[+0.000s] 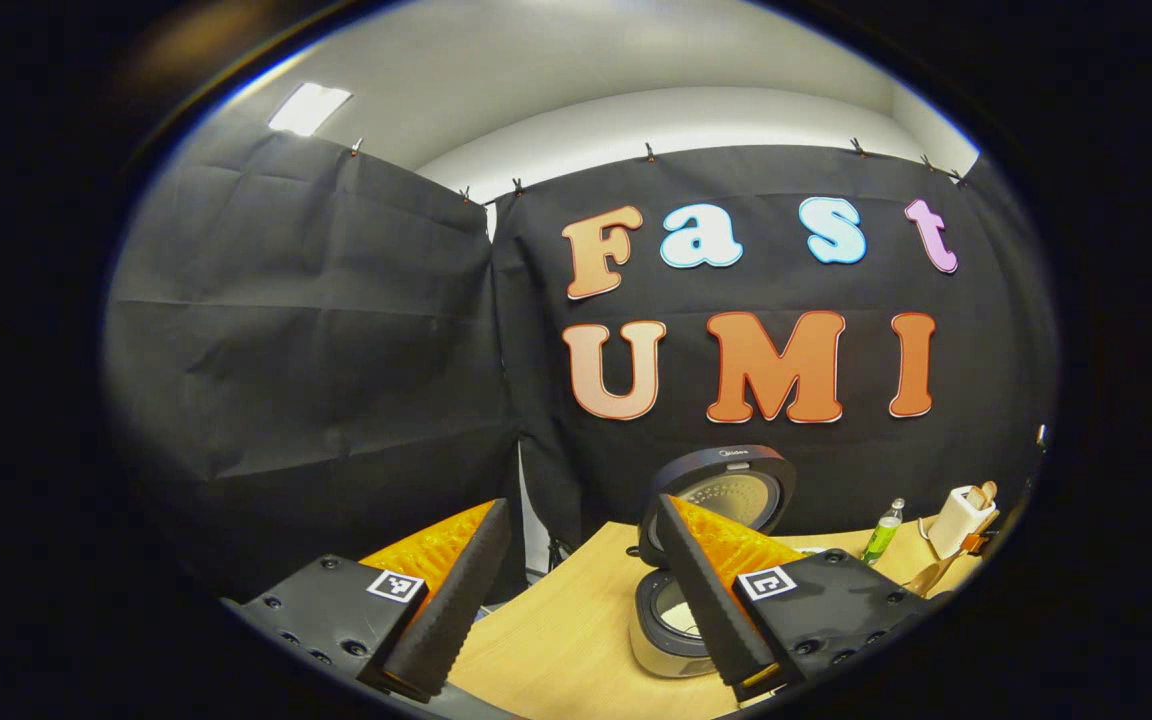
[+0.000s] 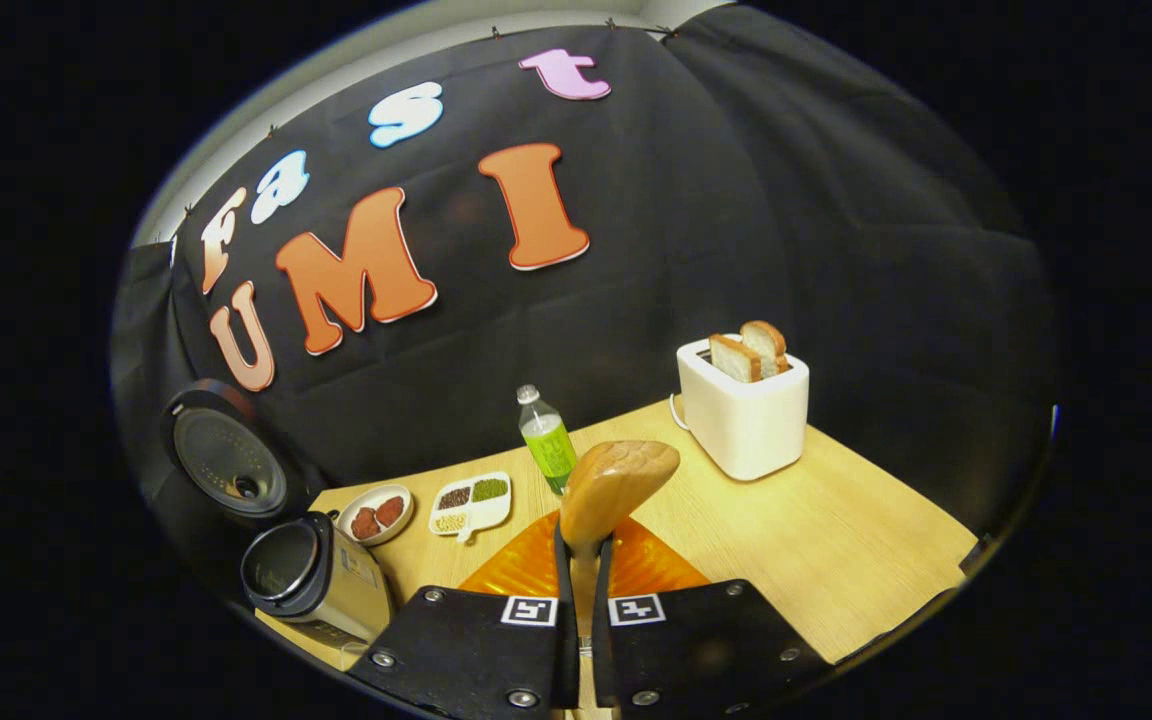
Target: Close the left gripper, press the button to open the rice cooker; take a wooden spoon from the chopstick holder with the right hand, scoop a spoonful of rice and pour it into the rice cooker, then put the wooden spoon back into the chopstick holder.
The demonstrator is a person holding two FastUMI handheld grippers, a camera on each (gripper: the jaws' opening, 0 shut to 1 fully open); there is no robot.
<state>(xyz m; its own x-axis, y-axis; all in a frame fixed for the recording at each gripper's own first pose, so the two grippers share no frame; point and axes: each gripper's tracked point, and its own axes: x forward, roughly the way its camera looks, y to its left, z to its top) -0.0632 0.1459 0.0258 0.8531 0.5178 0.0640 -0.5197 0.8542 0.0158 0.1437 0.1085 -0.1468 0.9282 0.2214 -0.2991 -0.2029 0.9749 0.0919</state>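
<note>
In the right gripper view my right gripper [image 2: 581, 548] is shut on the handle of a wooden spoon [image 2: 616, 485]. The spoon's bowl stands up above the fingertips, over the table and right of the rice cooker [image 2: 308, 580]. The cooker is open, its round lid [image 2: 226, 460] tipped back against the wall. In the left gripper view my left gripper [image 1: 579, 515] is open, its fingers wide apart with nothing between them. The open rice cooker [image 1: 671, 625] sits just behind its right finger. A white chopstick holder [image 1: 958, 520] with wooden utensils stands far right.
A small plate [image 2: 376, 515] and a divided dish of grains [image 2: 471, 503] lie beside the cooker. A green bottle [image 2: 548, 440] stands behind the spoon. A white toaster [image 2: 744, 405] with bread slices is at the back right. The wooden table [image 2: 836, 520] ends near the cooker.
</note>
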